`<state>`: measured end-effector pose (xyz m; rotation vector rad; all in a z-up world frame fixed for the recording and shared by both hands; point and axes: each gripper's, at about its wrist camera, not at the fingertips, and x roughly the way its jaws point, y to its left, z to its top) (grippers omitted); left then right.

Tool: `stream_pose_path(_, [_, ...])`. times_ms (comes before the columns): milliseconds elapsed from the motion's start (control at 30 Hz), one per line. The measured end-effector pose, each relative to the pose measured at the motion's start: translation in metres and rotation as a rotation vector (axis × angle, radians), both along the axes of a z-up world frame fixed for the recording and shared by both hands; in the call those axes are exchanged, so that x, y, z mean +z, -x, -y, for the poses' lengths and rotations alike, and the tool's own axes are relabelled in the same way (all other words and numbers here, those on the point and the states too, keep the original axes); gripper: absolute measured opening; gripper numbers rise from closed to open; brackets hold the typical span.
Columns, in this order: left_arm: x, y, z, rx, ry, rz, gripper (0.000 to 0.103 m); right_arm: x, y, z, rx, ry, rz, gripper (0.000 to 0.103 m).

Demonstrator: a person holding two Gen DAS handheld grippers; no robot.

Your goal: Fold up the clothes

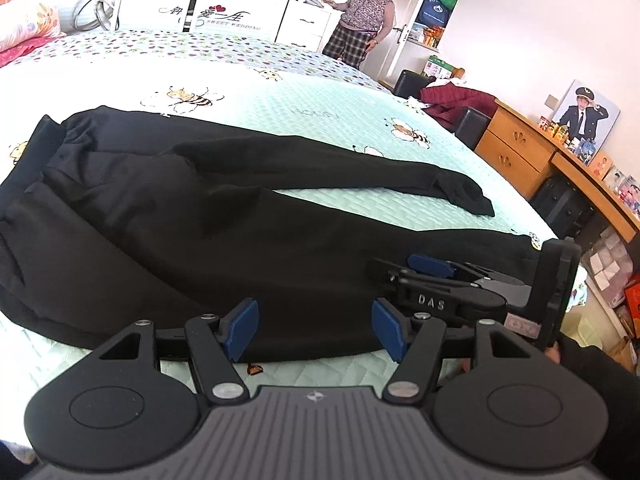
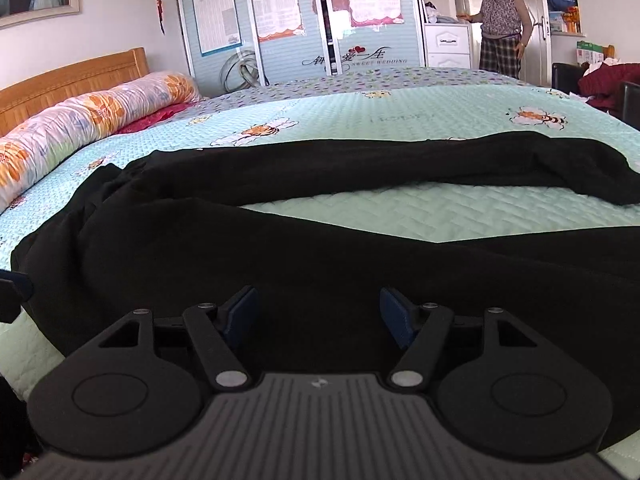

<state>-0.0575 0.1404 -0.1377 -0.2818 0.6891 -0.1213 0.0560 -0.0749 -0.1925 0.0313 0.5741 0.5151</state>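
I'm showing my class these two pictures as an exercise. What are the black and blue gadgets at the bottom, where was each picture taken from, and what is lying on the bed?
There is no robot here: a person holds one hand-held claw in each hand, and a small wide-angle camera sits on each claw, looking forward along its two fingers. So one picture looks along the left claw and the other along the right claw. The blue parts are its finger pads.

On the bee-patterned bedspread lies a pair of black trousers, legs spread apart, not yet folded. Both claws hover over the near leg, and neither grips anything; the right claw's jaws are opening.

In the left view the right claw shows from the side. Another person stands by the doorway.
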Motion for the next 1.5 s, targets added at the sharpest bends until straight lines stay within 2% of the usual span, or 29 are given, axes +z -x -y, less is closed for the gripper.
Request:
stream_pose_path(333, [0.003,0.005,0.001,0.011,0.01,-0.004,0.066,-0.003,0.0,0.005,-0.049,-0.021,0.007,0.069])
stream_pose_path(467, [0.003,0.002,0.002,0.042,0.027,-0.018,0.066,0.006,-0.002,0.022,-0.181,-0.044,0.058,0.069])
stream_pose_path(533, [0.002,-0.003,0.002,0.059,0.038,-0.032,0.066,0.005,-0.009,0.038,-0.259,-0.085,0.02,0.069])
stream_pose_path(633, [-0.002,-0.011,0.002,0.084,0.059,-0.064,0.066,0.003,-0.014,0.061,-0.31,-0.173,-0.057,0.069])
stream_pose_path(767, [-0.008,-0.022,0.002,0.093,0.094,-0.099,0.066,0.005,-0.002,0.067,-0.316,-0.18,-0.052,0.069])
stream_pose_path(967, [-0.011,-0.024,0.006,0.106,0.069,-0.125,0.066,0.008,0.009,0.07,-0.282,-0.185,-0.034,0.069])
stream_pose_path(1200, [-0.014,-0.016,-0.017,0.224,0.085,-0.144,0.066,0.009,0.02,0.043,-0.175,-0.128,-0.017,0.069])
stream_pose_path(1367, [-0.016,-0.005,-0.037,0.291,0.128,-0.148,0.066,0.007,0.022,0.033,-0.165,-0.089,-0.023,0.07])
stream_pose_path(1500, [-0.016,0.002,-0.043,0.306,0.141,-0.145,0.066,0.005,0.022,0.03,-0.171,-0.077,-0.023,0.07])
